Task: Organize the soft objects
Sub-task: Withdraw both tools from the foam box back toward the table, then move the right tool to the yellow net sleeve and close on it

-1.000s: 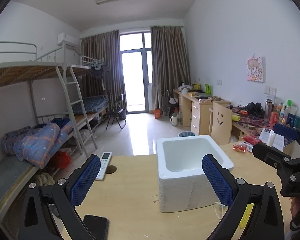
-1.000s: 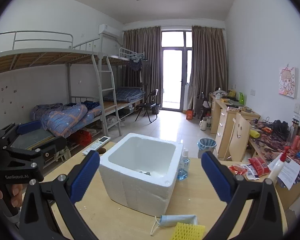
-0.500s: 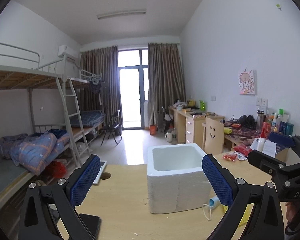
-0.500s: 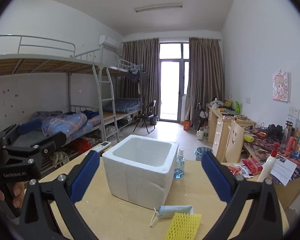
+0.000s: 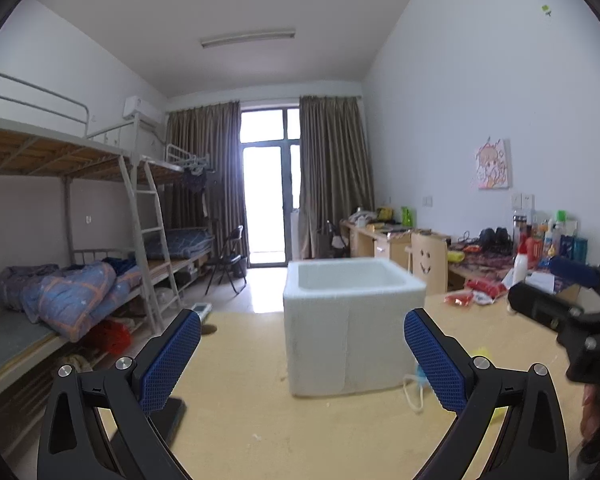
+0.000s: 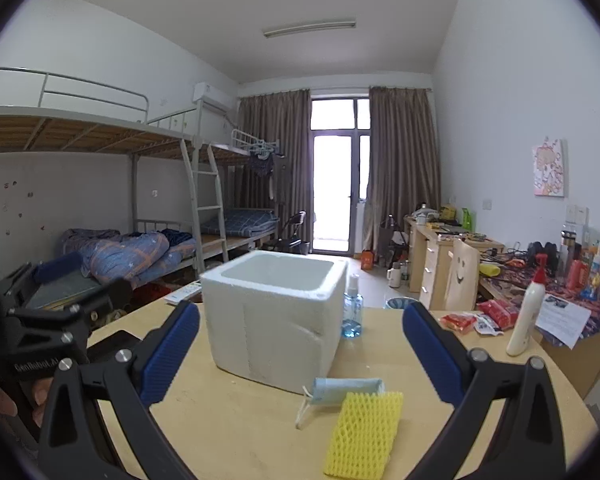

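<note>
On the wooden table (image 6: 228, 424), yellow foam net (image 6: 364, 432) and folded face mask (image 6: 346, 389) lie touching, just beside the white foam box (image 6: 276, 312). Nothing yet boxed, apparently. Left gripper (image 5: 300, 360) and right gripper (image 6: 300, 354) both gape wide, empty.

white foam box (image 6: 276, 312) sitting upright and open-topped mid table from where I'm driving, looks empty, rolled light-blue face mask (image 6: 346, 386) lying just in front of it, yellow foam net sleeve (image 6: 364, 432) flat near the table's front edge, touching the mask
</note>
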